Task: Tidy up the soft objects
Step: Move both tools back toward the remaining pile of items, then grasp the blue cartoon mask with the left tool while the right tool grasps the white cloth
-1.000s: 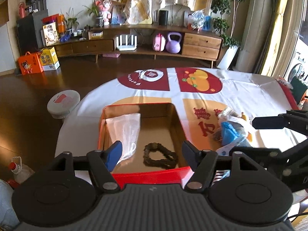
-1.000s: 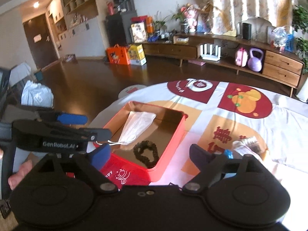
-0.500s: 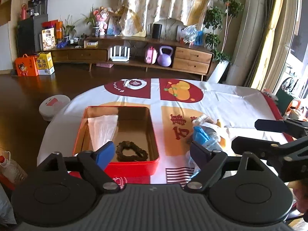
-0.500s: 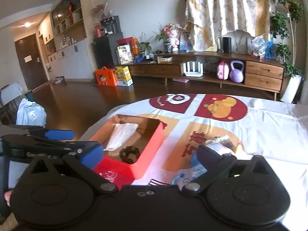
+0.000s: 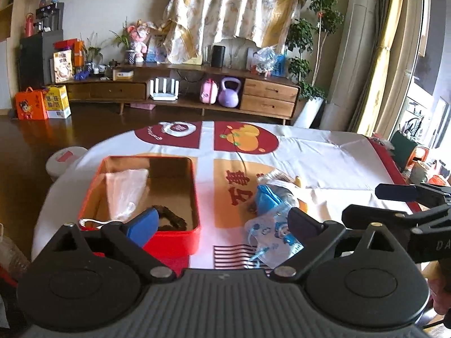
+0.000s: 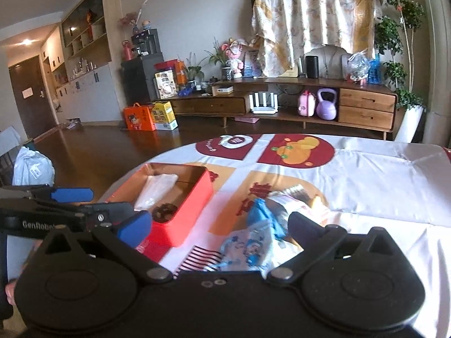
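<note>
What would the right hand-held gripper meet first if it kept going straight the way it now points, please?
Most likely the pile of soft items on the tablecloth: the right hand-held gripper is open and empty, with the pile lying between its fingers. Depth is unclear in this fisheye view.

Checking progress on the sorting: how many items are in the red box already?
2: a white face mask along the left side of the red box, and a dark scrunchie at its near end. Anything beneath the mask would be hidden.

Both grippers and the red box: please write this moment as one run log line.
left gripper: open, empty | right gripper: open, empty | red box: holds white mask, dark scrunchie | pile of soft items: on tablecloth
</note>
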